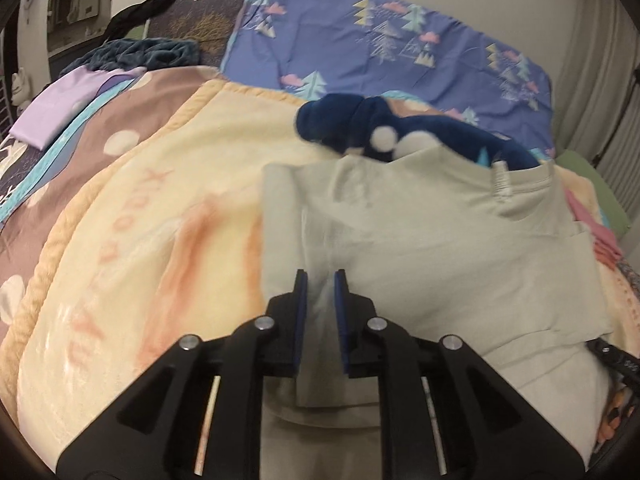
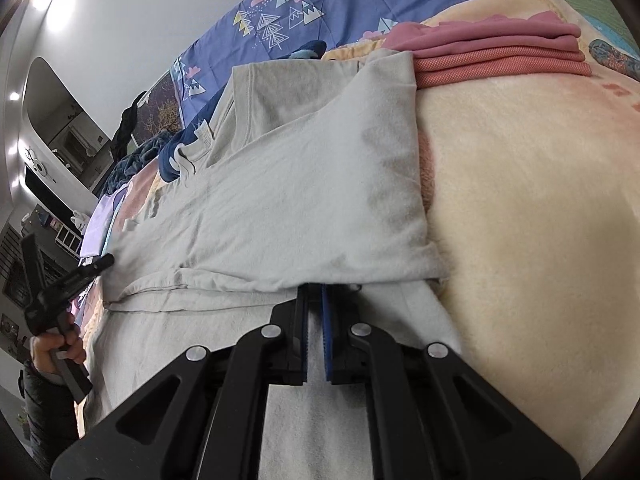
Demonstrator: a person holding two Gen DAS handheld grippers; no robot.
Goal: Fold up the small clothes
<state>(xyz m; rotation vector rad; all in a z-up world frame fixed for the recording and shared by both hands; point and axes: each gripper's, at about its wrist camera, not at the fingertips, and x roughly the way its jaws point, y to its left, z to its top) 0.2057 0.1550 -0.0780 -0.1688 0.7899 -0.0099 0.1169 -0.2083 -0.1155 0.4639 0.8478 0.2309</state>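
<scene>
Left claw (image 1: pixel 321 276) over shirt (image 1: pixel 440 248) edge – blanket (image 1: pixel 140 240) beside.

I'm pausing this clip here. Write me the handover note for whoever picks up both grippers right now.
Left gripper: jaws narrowly parted over a fold of the pale grey T-shirt; whether it pinches the cloth cannot be told.
Right gripper: shut on the T-shirt's folded edge.
The shirt lies on the cream blanket, sides folded in, neck label toward the navy plush garment.
A folded pink stack sits beyond the shirt.
Done: side folds. Left: likely the final lengthwise fold, then stacking.
</scene>
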